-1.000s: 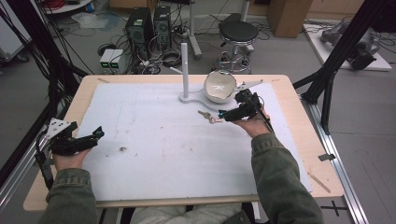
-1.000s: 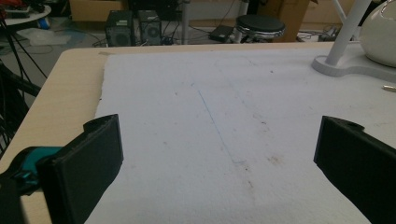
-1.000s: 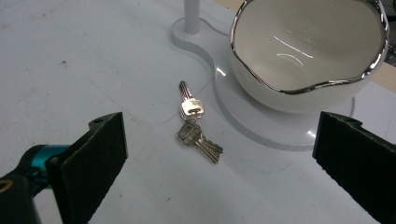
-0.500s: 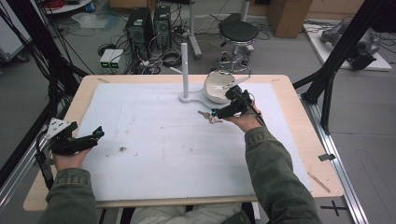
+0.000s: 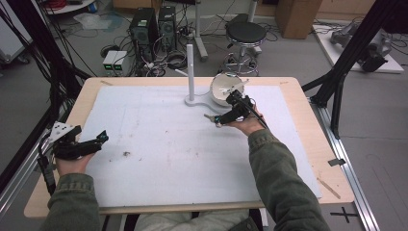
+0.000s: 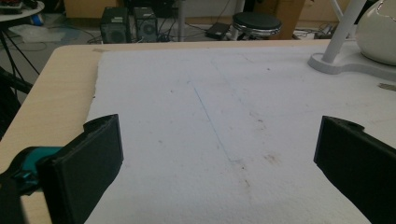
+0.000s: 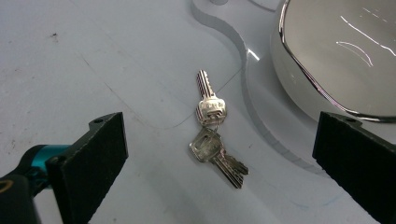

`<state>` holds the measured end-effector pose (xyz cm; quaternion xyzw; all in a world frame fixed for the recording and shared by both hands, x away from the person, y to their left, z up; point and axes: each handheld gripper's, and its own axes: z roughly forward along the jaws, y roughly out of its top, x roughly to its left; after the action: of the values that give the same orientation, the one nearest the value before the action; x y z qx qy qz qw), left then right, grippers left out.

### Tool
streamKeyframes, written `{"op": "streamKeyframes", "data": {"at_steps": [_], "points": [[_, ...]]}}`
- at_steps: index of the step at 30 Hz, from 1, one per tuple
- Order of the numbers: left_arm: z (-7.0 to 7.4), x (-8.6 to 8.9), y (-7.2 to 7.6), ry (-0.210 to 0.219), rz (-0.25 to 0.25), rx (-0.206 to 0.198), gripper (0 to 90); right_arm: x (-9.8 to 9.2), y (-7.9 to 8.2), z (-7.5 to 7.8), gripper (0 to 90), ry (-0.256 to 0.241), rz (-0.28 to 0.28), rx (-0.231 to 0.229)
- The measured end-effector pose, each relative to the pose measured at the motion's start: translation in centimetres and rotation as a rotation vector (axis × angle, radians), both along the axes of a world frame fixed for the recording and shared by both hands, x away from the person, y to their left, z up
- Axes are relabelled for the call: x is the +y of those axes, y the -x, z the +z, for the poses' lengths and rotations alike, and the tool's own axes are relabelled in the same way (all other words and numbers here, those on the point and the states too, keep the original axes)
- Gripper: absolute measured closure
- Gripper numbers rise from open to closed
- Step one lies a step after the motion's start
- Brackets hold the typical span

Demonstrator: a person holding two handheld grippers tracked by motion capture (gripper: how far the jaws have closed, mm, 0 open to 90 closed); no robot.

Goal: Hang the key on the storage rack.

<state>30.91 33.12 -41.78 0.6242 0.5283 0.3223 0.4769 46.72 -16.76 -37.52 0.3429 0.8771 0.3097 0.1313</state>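
Note:
Two silver keys (image 7: pixel 212 133) joined on a small ring lie flat on the white mat (image 5: pixel 159 144), close to the base of a white stand (image 5: pixel 197 101). In the high view the keys (image 5: pixel 210 117) sit just left of my right gripper (image 5: pixel 220 120). My right gripper (image 7: pixel 219 140) is open, its two black jaws wide apart with the keys between and beyond them, not touching. My left gripper (image 5: pixel 102 138) rests at the mat's left edge, pointing right. It (image 6: pixel 219 140) is open and holds nothing.
The stand has an upright white post (image 5: pixel 191 70) and carries a shiny white bowl (image 5: pixel 223 89), which looms at upper right in the right gripper view (image 7: pixel 336 56). The wooden table (image 5: pixel 308 120) borders the mat. Computers, cables and a stool stand on the floor beyond.
My right gripper has moved left, away from the bowl, and come down over the keys. The left gripper has stayed put.

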Motion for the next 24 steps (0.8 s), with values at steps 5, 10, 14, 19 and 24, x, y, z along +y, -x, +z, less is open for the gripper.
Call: {"op": "streamKeyframes", "data": {"at_steps": [5, 10, 14, 19, 24], "points": [[0.0, 0.0, 0.0, 0.002, -0.002, 0.001, 1.8, 1.3, -0.7, 0.0, 2.4, 0.015, 0.032, 0.016], [-0.1, 0.0, -0.1, 0.004, -0.006, 0.001, 1.8, 2.5, -1.4, -0.8, 2.3, 0.052, 0.059, 0.063], [-0.2, -0.1, -0.2, 0.001, -0.018, 0.008, 1.8, 3.8, -1.8, -1.2, 2.4, 0.077, 0.097, 0.093], [-0.2, -0.3, -0.3, -0.006, -0.031, 0.011, 1.8, 5.0, -2.5, -2.0, 2.4, 0.123, 0.120, 0.122], [-0.3, -0.3, -0.3, -0.006, -0.025, 0.008, 1.8, 5.6, -3.3, -2.6, 4.1, 0.129, 0.128, 0.138]]}}
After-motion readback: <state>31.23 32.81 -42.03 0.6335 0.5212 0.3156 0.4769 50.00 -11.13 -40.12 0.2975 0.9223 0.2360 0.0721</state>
